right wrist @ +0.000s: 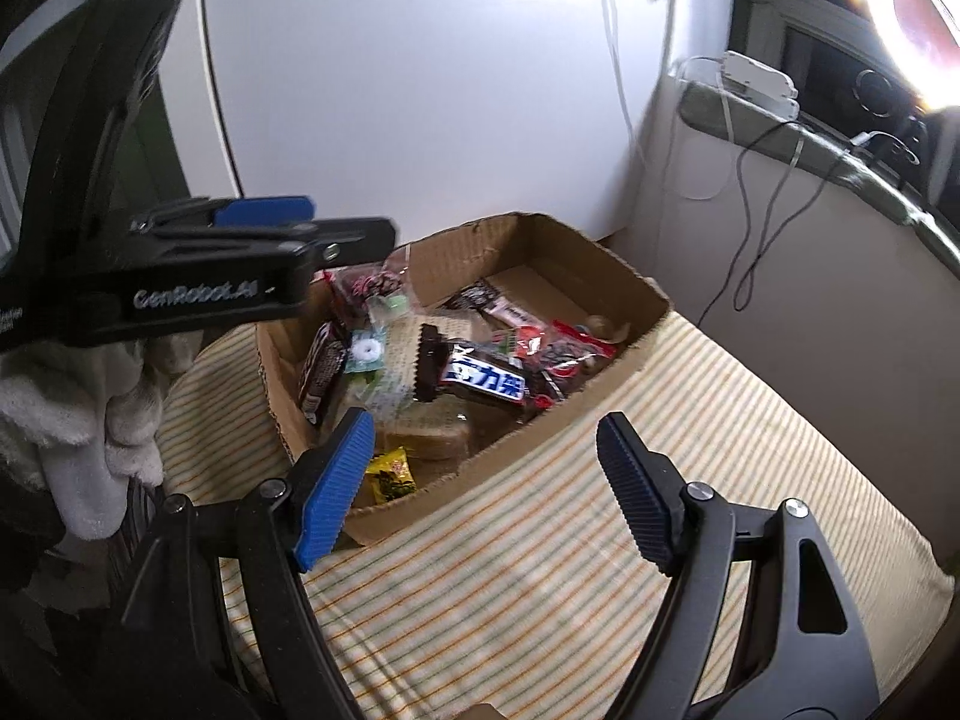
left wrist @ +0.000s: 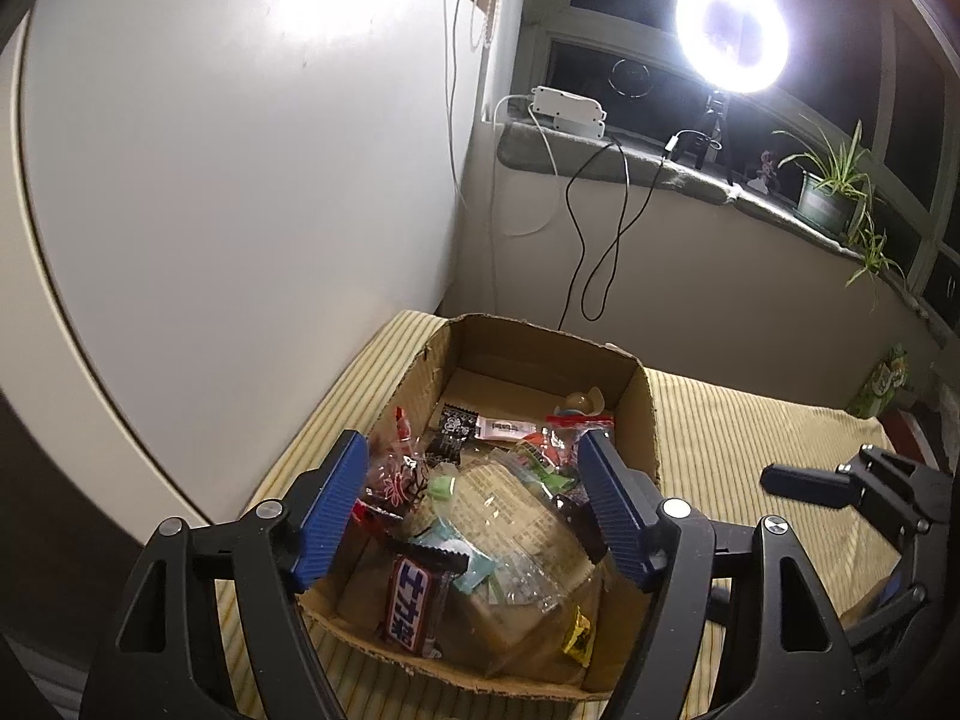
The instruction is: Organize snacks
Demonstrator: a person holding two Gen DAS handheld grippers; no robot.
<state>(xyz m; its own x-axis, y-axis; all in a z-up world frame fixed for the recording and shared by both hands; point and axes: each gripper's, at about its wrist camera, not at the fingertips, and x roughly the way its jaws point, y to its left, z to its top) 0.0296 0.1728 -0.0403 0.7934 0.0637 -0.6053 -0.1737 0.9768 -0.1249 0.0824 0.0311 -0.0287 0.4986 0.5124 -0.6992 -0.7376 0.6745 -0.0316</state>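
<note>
An open cardboard box [left wrist: 642, 414] [right wrist: 648, 312] sits on a striped cloth and holds several wrapped snacks. Among them are a Snickers bar [left wrist: 414, 606] [right wrist: 480, 381], a clear-wrapped bread loaf [left wrist: 516, 516] [right wrist: 426, 432], a yellow candy [left wrist: 579, 636] [right wrist: 390, 474] and a mint packet [right wrist: 363, 354]. My left gripper [left wrist: 474, 486] is open and empty, hovering over the box. It also shows in the right wrist view [right wrist: 354, 228] at the box's left edge. My right gripper [right wrist: 480, 450] is open and empty above the box's near wall. It shows in the left wrist view [left wrist: 798, 480] to the right of the box.
The striped cloth [right wrist: 540, 570] covers the surface around the box. A white wall panel [left wrist: 240, 150] stands behind. A windowsill holds a ring light [left wrist: 732, 30], a white power strip [left wrist: 570, 108] with hanging cables, and a potted plant [left wrist: 834, 192]. A white towel [right wrist: 72, 420] hangs left.
</note>
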